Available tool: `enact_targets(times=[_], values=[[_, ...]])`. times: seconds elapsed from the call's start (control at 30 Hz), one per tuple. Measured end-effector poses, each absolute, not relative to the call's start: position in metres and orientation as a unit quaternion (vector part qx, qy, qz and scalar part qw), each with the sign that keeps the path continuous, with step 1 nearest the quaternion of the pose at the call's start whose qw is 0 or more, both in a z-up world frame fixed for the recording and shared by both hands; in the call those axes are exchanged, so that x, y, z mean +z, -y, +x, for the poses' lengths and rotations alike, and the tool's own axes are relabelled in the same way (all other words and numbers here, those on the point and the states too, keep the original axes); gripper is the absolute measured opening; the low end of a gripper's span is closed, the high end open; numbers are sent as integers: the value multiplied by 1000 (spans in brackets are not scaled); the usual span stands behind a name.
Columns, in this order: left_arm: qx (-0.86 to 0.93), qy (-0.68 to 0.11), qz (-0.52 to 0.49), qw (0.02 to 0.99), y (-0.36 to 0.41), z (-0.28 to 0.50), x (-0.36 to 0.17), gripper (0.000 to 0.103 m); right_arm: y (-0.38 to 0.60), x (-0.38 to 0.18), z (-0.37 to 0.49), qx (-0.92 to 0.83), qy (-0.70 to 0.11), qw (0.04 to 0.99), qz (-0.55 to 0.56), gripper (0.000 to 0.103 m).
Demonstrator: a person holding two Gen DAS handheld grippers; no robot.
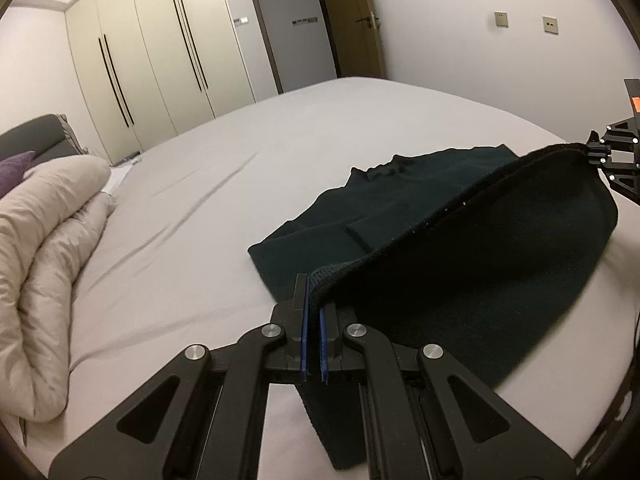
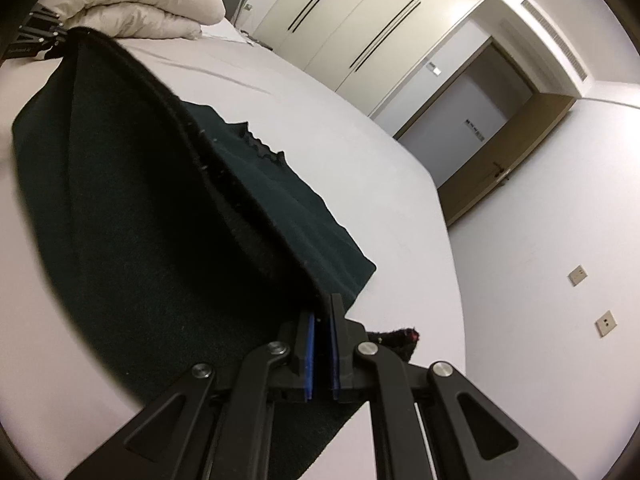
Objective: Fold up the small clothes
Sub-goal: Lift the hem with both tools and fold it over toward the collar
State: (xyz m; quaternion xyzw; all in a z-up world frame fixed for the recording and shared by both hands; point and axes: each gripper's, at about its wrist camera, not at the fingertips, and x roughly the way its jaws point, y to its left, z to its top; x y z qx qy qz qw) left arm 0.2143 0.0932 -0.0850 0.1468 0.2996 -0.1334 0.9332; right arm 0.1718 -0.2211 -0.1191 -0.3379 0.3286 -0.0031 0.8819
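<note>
A dark green knitted garment (image 1: 460,264) lies on the white bed (image 1: 240,184). Its near edge is lifted and stretched between my two grippers, hanging in a curved fold above the flat part (image 1: 400,196). My left gripper (image 1: 313,300) is shut on one corner of the hem. My right gripper (image 2: 322,316) is shut on the other corner; it also shows at the right edge of the left wrist view (image 1: 600,152). The garment (image 2: 132,216) fills the left half of the right wrist view, and the left gripper (image 2: 60,34) shows at its far end.
A rumpled beige duvet (image 1: 44,264) lies at the left of the bed, with a purple pillow (image 1: 14,166) and a dark headboard behind it. Cream wardrobe doors (image 1: 160,52) and an open doorway (image 1: 296,24) stand beyond the bed. A small dark item (image 2: 400,338) lies by the right gripper.
</note>
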Motion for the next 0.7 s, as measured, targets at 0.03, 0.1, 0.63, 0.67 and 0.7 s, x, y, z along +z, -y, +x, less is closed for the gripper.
enact_targets(times=[0.03, 0.1, 0.63, 0.67, 0.7], values=[[-135, -305, 146, 931, -93, 228, -87, 3, 223, -119, 182, -1, -336, 881, -334, 6], [-139, -316, 139, 928, -94, 255, -91, 3, 228, -121, 203, 2, -347, 878, -329, 6], [-125, -398, 109, 902, -95, 422, -148, 3, 269, -155, 354, 22, -448, 861, -242, 6], [-125, -400, 112, 901, -91, 431, -149, 3, 270, -157, 359, 22, -451, 859, -239, 6], [-124, -403, 114, 899, -87, 439, -150, 3, 272, -159, 364, 21, -455, 859, -234, 6]])
